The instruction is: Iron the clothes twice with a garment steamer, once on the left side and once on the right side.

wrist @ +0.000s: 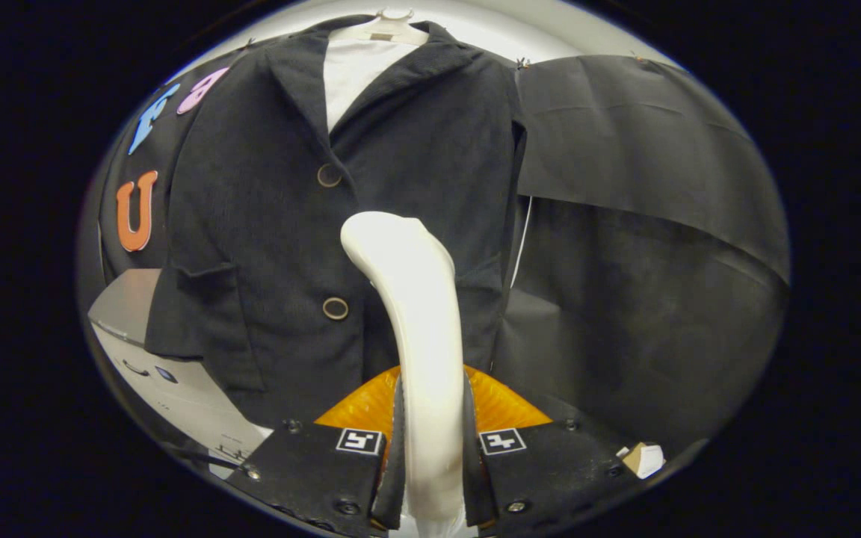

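Note:
A dark buttoned jacket [266, 224] hangs on a pale hanger [382, 30] over a white shirt [352, 71], straight ahead of me. My gripper [432, 433] is shut on the white handle of the garment steamer [419, 321], with both fingers pressing its sides. The steamer rises between the fingers and its curved head [393, 239] stands against the jacket's front, just right of the two buttons [335, 308]. I cannot tell whether the head touches the fabric.
A white and grey appliance [169, 373] stands low at the left, partly behind the jacket's hem. Black cloth [647, 224] covers the wall to the right. A small white and tan object [643, 457] lies beside my right finger.

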### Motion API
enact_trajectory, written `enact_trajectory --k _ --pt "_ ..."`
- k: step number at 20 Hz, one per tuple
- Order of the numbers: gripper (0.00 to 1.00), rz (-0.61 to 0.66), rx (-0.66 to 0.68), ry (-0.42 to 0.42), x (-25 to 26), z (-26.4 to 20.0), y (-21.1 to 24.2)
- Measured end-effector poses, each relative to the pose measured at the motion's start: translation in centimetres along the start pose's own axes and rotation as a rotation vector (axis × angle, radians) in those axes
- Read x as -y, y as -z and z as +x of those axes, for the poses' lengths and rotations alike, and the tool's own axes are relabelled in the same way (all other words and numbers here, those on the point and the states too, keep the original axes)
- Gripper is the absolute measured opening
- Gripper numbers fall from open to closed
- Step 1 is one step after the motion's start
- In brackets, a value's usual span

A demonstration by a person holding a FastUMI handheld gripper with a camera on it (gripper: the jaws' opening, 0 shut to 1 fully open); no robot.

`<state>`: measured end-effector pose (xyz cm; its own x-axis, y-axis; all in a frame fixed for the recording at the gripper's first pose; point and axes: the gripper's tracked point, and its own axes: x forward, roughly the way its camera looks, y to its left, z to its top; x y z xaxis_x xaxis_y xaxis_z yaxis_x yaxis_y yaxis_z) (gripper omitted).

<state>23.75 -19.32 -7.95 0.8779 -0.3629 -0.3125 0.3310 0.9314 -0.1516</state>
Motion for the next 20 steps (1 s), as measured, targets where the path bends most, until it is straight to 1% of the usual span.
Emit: enact_trajectory --k 5,10,20 --pt "0.34 0.007 -0.028 0.0 -0.2 0.3 1.9" --pt "0.34 0.022 -0.051 -0.011 -0.5 0.1 2.9" --pt "0.34 0.043 -0.021 -0.021 -1.0 -1.8 1.2"
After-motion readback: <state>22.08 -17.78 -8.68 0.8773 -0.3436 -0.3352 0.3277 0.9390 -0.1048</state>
